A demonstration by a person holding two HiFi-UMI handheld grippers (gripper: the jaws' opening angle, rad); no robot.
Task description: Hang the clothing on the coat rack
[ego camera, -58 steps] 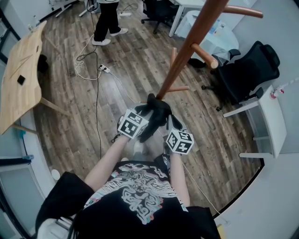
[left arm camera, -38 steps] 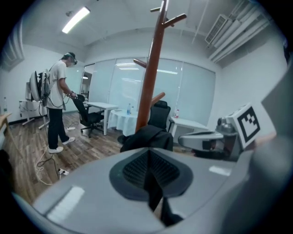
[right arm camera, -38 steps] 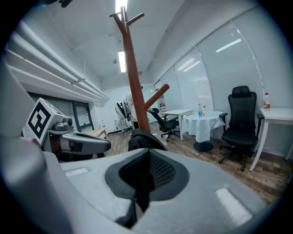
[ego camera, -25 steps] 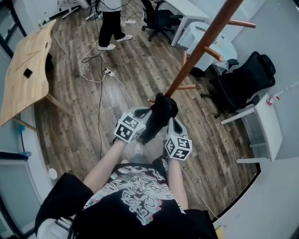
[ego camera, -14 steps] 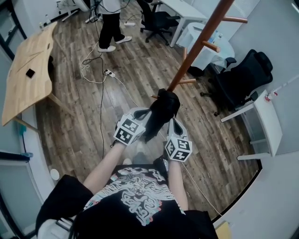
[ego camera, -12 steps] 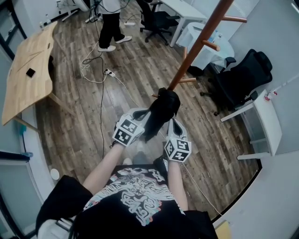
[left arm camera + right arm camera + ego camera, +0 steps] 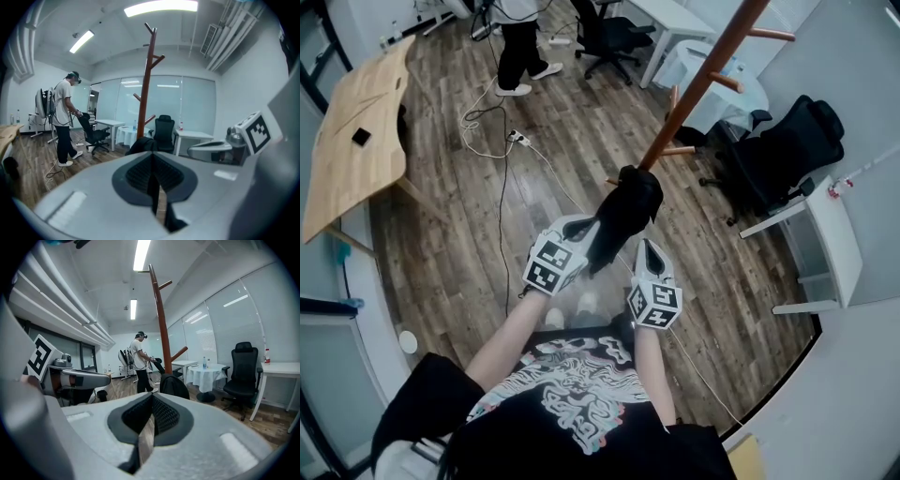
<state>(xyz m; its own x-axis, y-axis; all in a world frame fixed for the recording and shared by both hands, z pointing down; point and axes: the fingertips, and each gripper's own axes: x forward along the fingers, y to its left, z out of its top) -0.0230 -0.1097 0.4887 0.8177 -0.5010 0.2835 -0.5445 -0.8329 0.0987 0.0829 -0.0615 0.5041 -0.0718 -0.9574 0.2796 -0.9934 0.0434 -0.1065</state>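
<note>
In the head view a bunched black garment (image 7: 623,214) hangs in the air between my two grippers, just in front of the brown wooden coat rack (image 7: 698,89). My left gripper (image 7: 592,231) points up into the cloth, shut on it, and a dark strip of fabric runs between its pads (image 7: 152,157). The right gripper (image 7: 645,246) is also shut at the garment's lower edge. The garment (image 7: 173,386) bulges right beyond its tips (image 7: 152,398). Ahead of both stands the rack (image 7: 146,89) (image 7: 160,324), upright with bare angled pegs.
A person (image 7: 517,42) stands at the far end among floor cables (image 7: 487,122). A wooden table (image 7: 352,141) is on the left. A black office chair (image 7: 783,145), a white desk (image 7: 834,234) and a round white table (image 7: 717,80) crowd the right, behind the rack.
Both grippers have carried the black garment up and forward towards the rack's pole. Their jaws stayed shut throughout.
</note>
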